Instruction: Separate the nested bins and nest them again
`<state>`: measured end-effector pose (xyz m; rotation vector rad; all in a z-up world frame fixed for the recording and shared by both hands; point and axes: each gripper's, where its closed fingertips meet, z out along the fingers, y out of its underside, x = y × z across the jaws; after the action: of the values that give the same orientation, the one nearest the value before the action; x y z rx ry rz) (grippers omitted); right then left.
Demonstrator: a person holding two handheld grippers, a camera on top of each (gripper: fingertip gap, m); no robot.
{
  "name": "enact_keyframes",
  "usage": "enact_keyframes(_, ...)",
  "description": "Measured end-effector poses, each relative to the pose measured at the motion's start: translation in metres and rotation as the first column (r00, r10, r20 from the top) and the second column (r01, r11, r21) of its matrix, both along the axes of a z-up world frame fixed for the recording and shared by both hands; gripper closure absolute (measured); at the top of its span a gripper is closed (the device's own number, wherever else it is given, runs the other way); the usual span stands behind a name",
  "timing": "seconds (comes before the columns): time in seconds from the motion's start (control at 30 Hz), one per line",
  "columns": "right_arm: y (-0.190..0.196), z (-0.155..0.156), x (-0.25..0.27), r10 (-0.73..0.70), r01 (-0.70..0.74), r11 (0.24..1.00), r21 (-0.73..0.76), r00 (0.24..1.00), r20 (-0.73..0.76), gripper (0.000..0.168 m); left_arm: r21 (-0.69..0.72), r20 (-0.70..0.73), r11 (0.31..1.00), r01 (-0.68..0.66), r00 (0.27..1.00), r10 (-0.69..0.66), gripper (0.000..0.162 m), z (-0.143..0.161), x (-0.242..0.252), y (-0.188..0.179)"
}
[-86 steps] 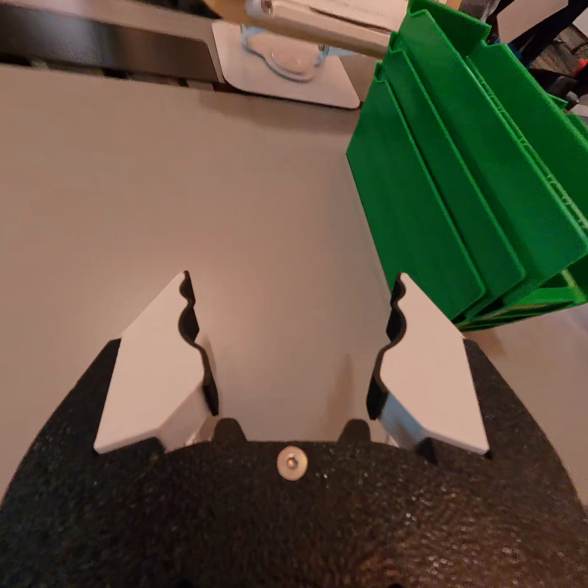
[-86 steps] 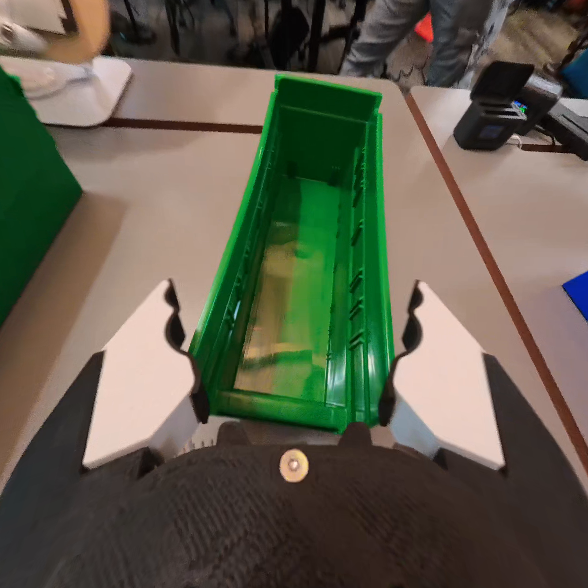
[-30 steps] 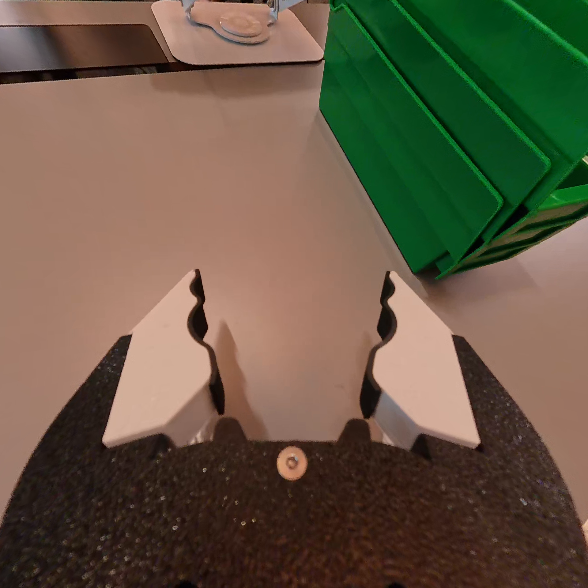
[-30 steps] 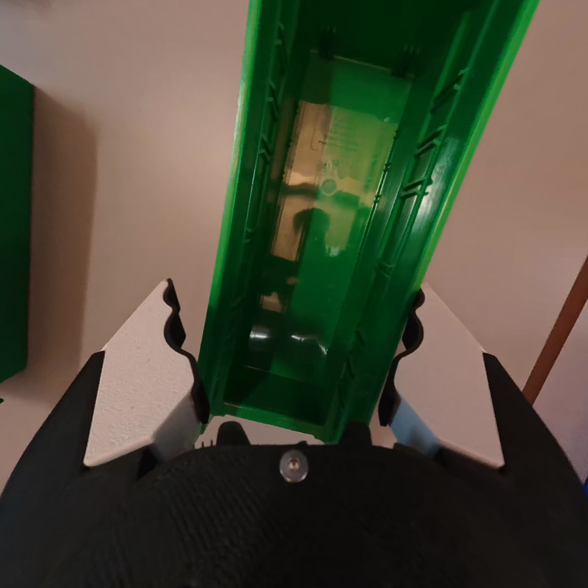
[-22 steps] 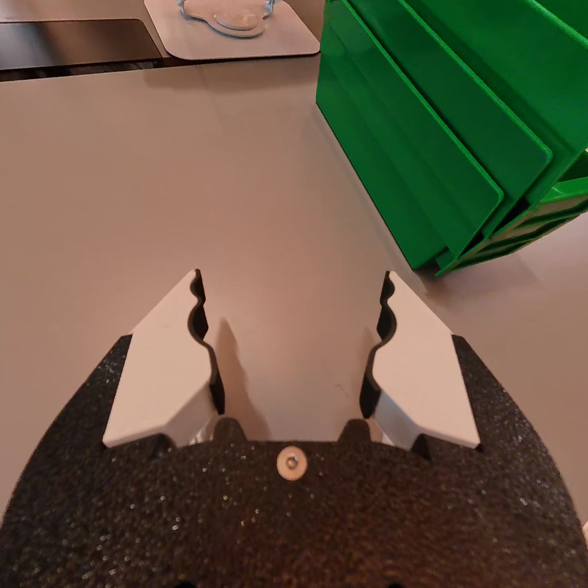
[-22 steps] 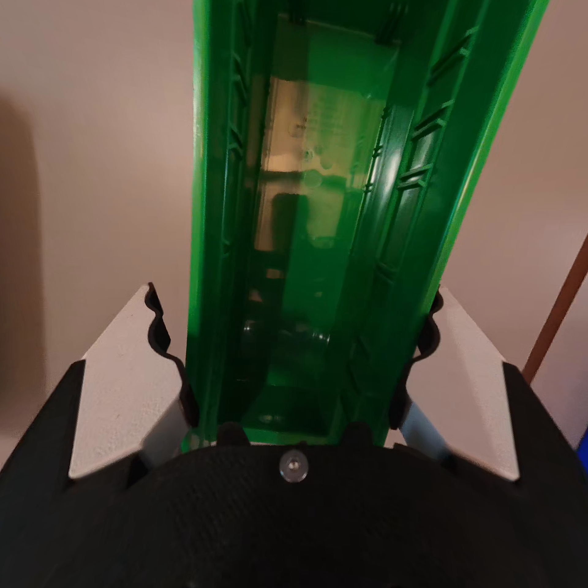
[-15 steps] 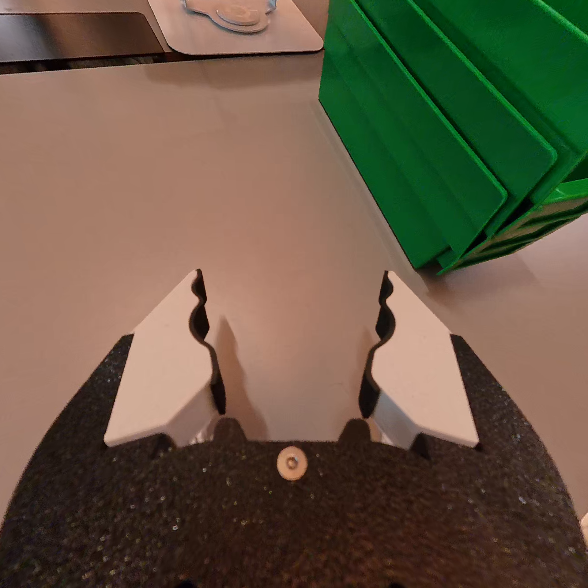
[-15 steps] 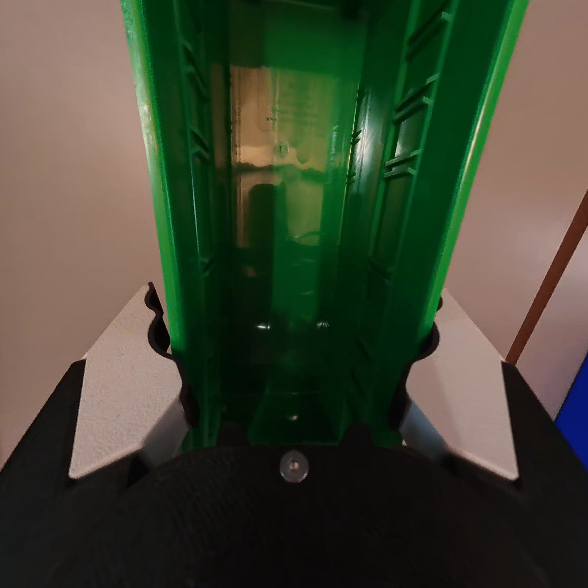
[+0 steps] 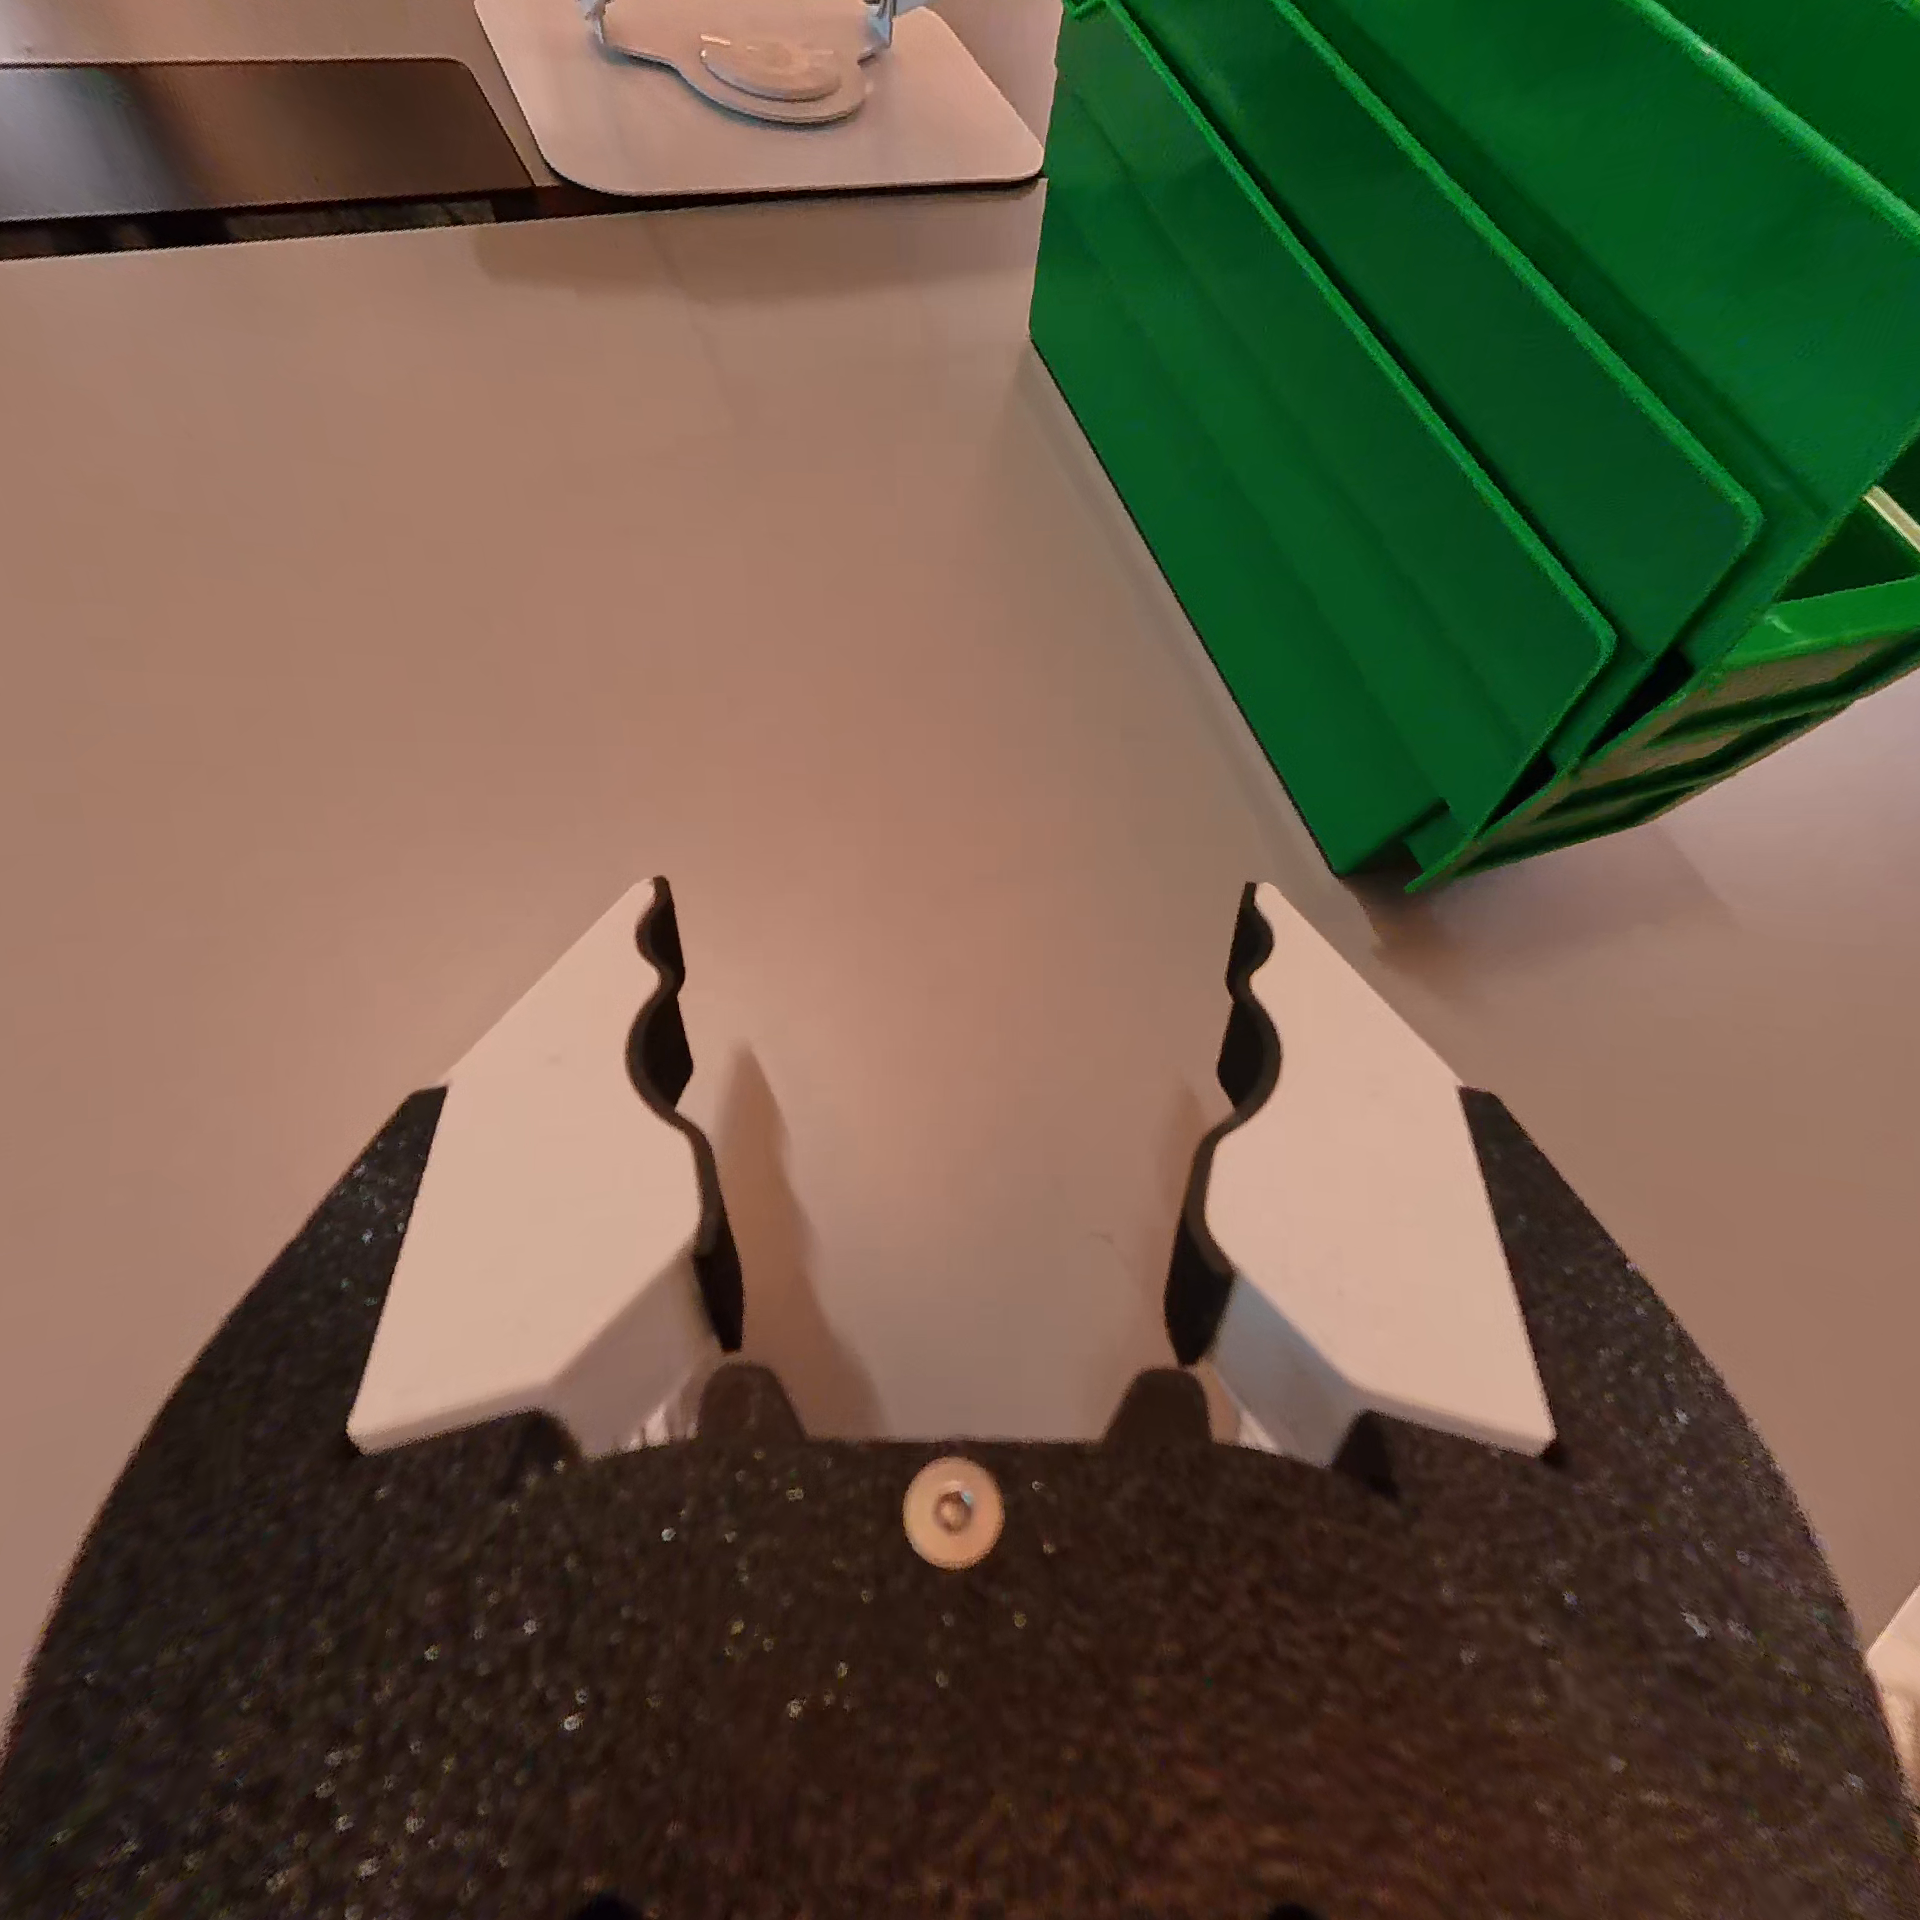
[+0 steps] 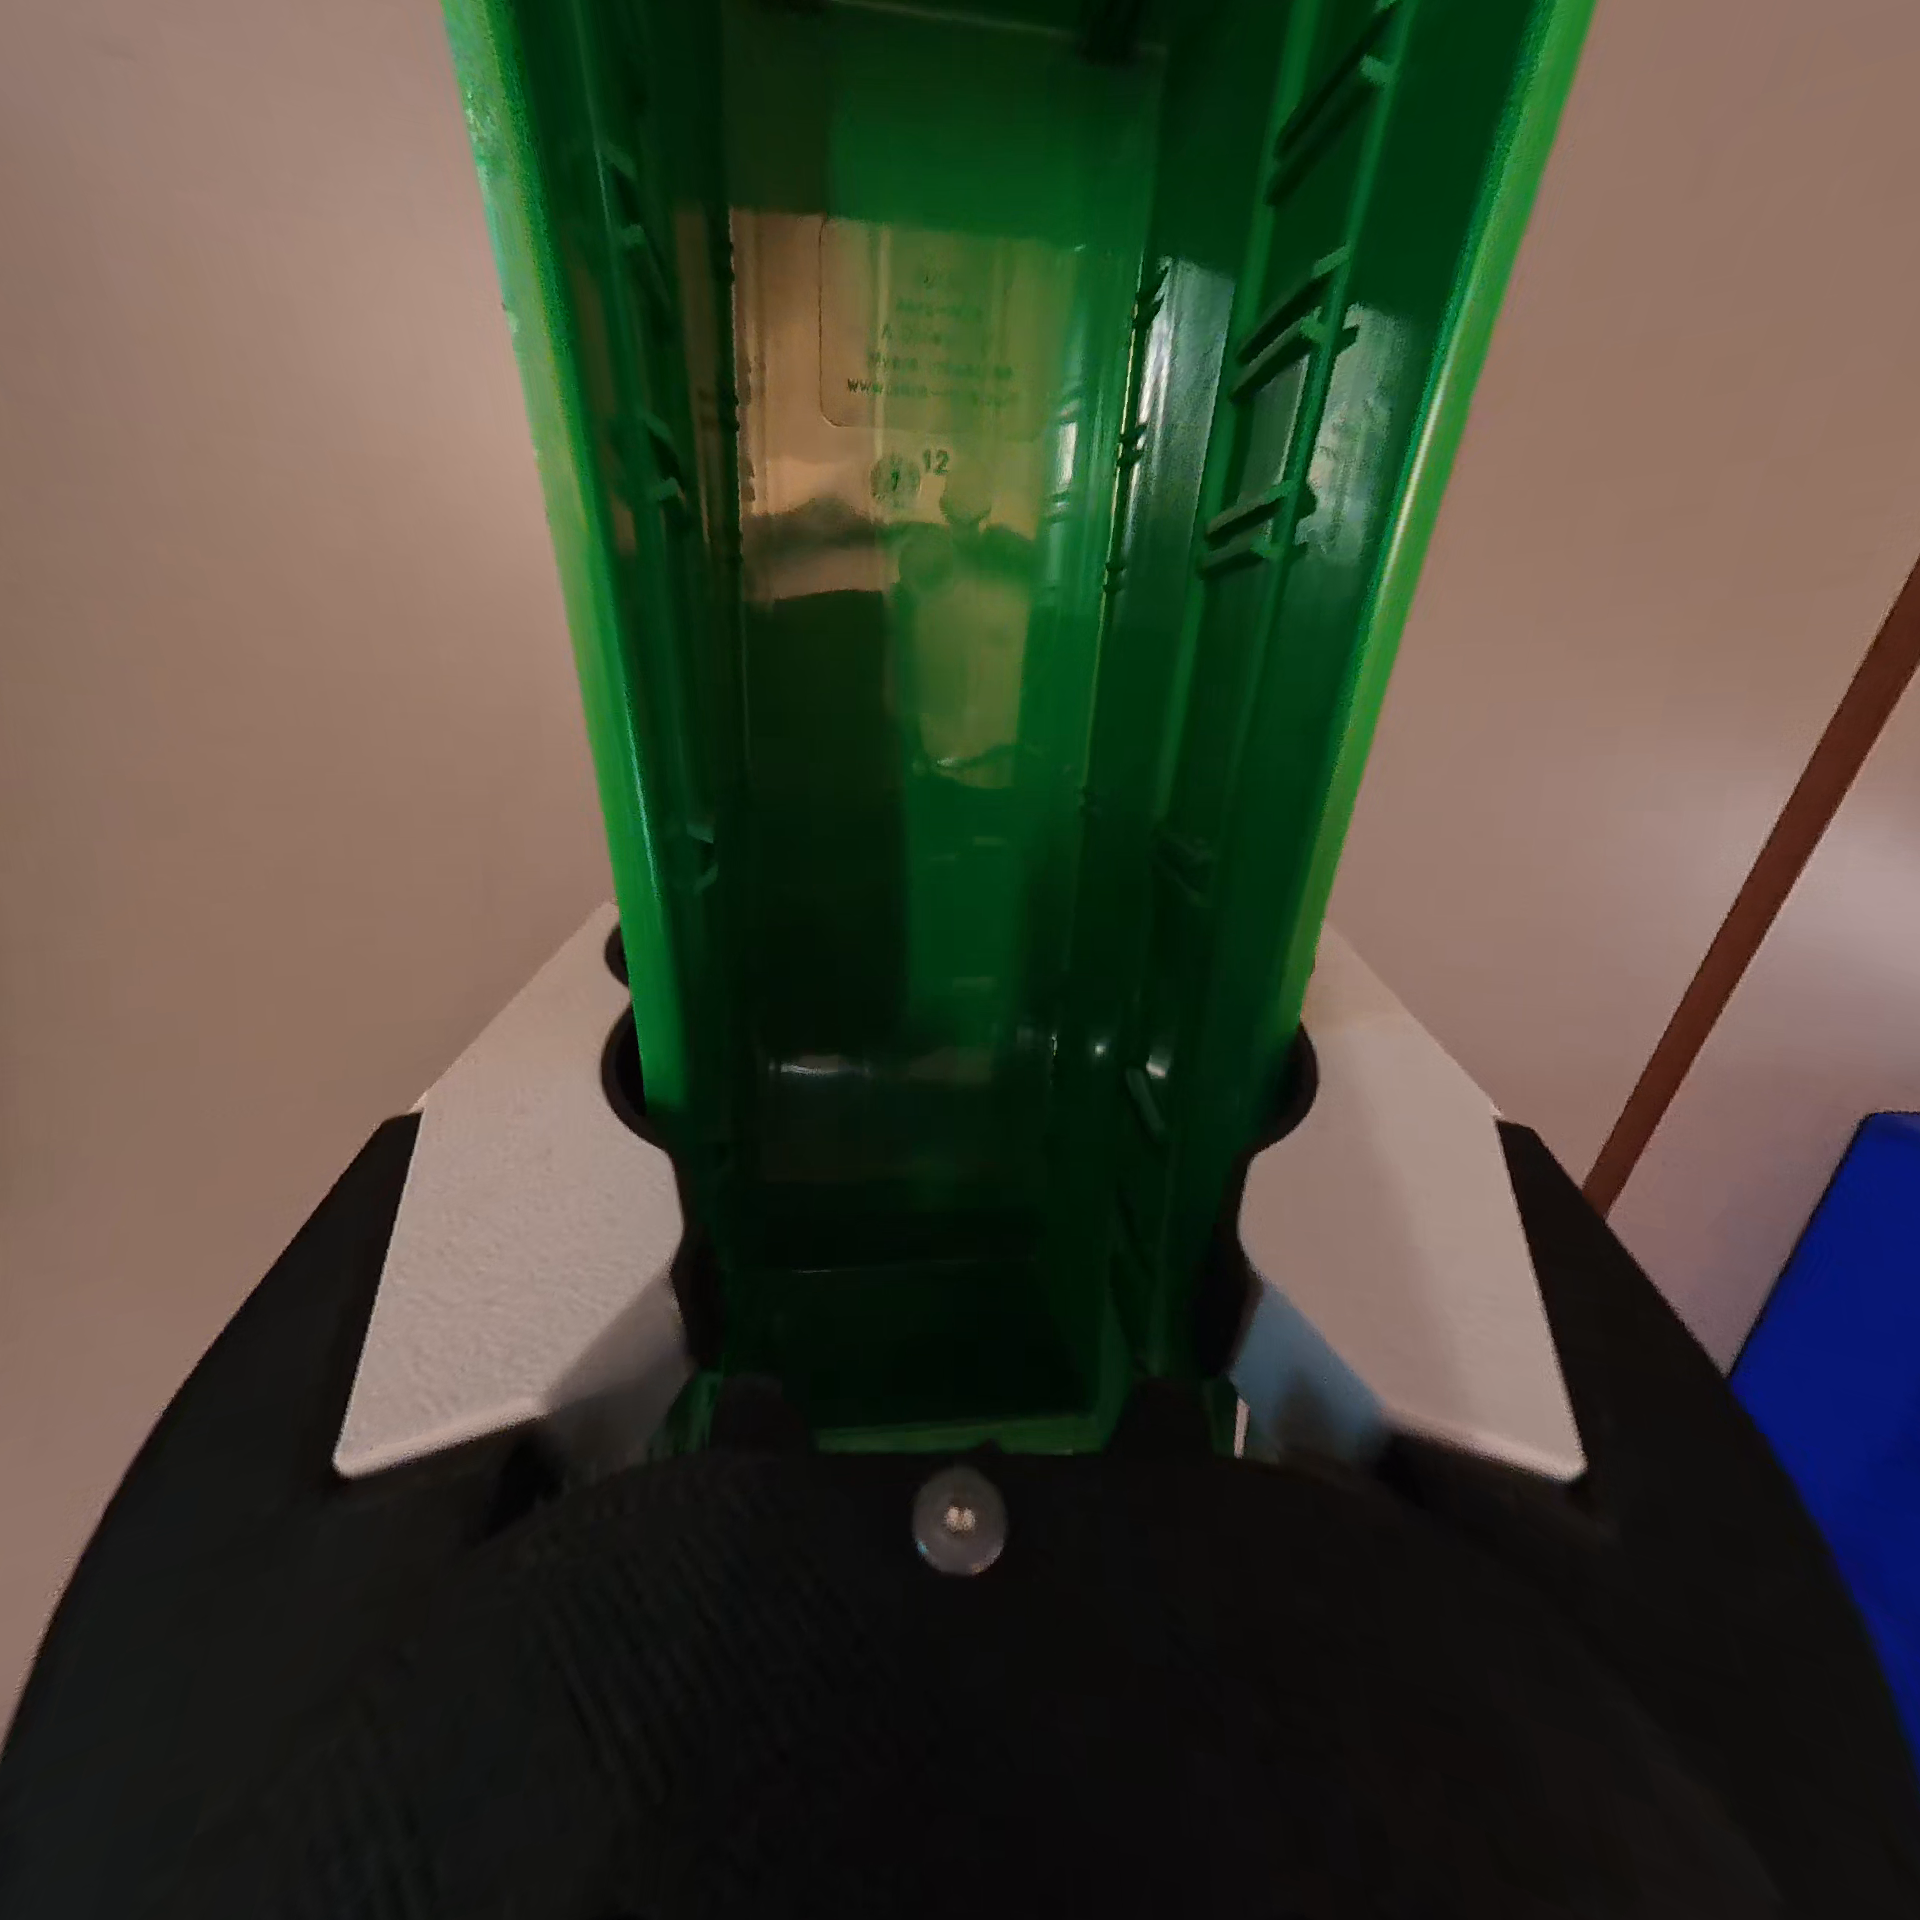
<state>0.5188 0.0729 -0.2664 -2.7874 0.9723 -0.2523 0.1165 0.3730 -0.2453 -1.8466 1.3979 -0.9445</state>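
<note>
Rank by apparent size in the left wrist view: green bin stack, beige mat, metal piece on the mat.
1. Green bin stack, largest, though it sits closer to the camera and is cut off by the frame.
2. Beige mat, farther back and partly cropped.
3. Metal piece lying on the mat, smallest.

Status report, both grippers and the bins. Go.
Left gripper open, empty, over bare table. Right gripper shut on single green bin. Nested green stack to left gripper's right. Nothing in the way.
</note>
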Motion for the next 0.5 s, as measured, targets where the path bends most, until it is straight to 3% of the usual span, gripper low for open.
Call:
enact_keyframes(0.13, 0.005, 0.042, -0.003, 0.003, -0.004, 0.999, 0.035, 0.999, 0.034, 0.054, -0.011, 0.000, 1.000, -0.004, 1.000, 0.004, 0.059, -0.001, 0.000, 0.001)
enact_keyframes(0.37, 0.058, 0.157, -0.036, 0.025, -0.033, 0.987, 0.160, 0.999, 0.048, 0.059, -0.021, -0.027, 1.000, 0.014, 1.000, -0.015, 0.060, -0.010, 0.005, -0.006)
enact_keyframes(0.5, 0.083, 0.190, -0.065, 0.012, -0.013, 0.992, 0.127, 1.000, 0.009, 0.060, -0.012, -0.038, 1.000, 0.024, 0.999, -0.024, 0.060, -0.011, 0.005, -0.010)
